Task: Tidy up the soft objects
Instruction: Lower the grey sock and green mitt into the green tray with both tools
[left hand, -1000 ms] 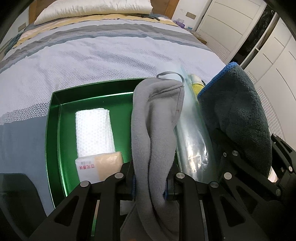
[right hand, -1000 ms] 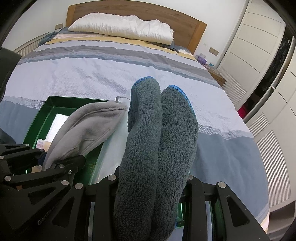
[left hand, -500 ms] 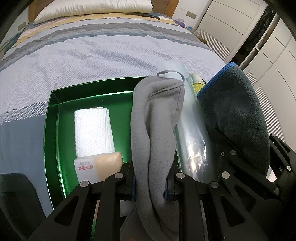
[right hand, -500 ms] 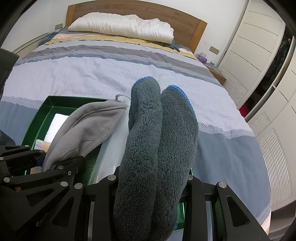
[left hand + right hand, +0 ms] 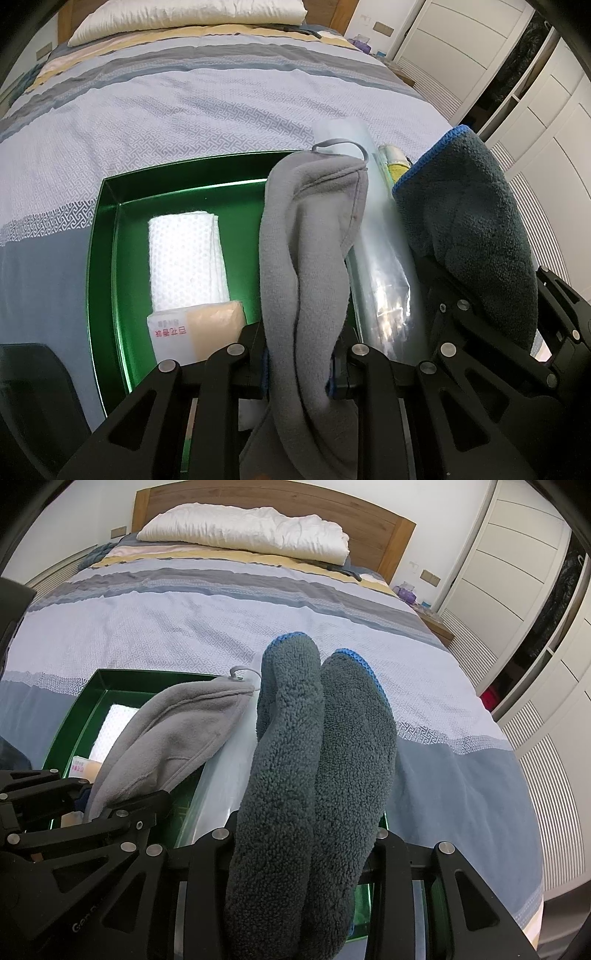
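Left gripper (image 5: 301, 373) pinching a light grey fleece cloth (image 5: 306, 258) at frame centre above a shiny green rectangular tray (image 5: 96, 258), right gripper (image 5: 306, 853) clamped around a folded dark grey fluffy blue-edged towel (image 5: 314, 760), centre frame, over the striped bedspread (image 5: 184, 627).

The green tray (image 5: 99, 236) looks glossy, mirror-smooth. In it lie a white dimpled paper-like towel (image 5: 183, 258) and clear shiny plastic wrap (image 5: 384, 280). The grey cloth (image 5: 306, 266) is soft matt fleece; the dark cloth (image 5: 314, 768) is nubbly plush.

Tray (image 5: 107, 236) on the bed (image 5: 221, 103), folded towel (image 5: 183, 258) inside it, packet (image 5: 195, 332) before the towel, pillow (image 5: 243, 531) far behind.
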Available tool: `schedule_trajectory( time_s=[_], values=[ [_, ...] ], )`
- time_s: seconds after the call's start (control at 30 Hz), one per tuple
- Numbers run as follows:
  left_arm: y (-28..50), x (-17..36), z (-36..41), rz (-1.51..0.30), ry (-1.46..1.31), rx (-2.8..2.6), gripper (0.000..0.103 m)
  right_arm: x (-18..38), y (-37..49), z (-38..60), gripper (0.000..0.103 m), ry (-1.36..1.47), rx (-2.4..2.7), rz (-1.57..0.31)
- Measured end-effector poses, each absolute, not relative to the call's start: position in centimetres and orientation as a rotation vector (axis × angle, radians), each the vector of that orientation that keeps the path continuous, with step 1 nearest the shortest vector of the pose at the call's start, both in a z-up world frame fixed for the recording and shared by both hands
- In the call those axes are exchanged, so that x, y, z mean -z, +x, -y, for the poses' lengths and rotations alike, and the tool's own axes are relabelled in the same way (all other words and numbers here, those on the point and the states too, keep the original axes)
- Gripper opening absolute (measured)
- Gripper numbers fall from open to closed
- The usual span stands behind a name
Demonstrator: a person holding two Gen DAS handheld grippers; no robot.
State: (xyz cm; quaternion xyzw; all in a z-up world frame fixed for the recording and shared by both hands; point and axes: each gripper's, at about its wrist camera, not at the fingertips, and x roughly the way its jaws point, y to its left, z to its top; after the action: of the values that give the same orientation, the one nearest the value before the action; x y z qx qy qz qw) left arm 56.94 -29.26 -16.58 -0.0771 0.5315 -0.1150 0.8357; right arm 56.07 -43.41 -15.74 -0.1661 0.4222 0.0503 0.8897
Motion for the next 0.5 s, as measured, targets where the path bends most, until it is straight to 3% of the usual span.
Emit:
schedule_trajectory(
  time_s=[0.5],
  values=[
    [57.16,16.78,29.24,-1.136,-0.172,0.245,0.020,15.78,56.29,43.47,0.036,-0.332,-0.110,-0.889]
  ],
)
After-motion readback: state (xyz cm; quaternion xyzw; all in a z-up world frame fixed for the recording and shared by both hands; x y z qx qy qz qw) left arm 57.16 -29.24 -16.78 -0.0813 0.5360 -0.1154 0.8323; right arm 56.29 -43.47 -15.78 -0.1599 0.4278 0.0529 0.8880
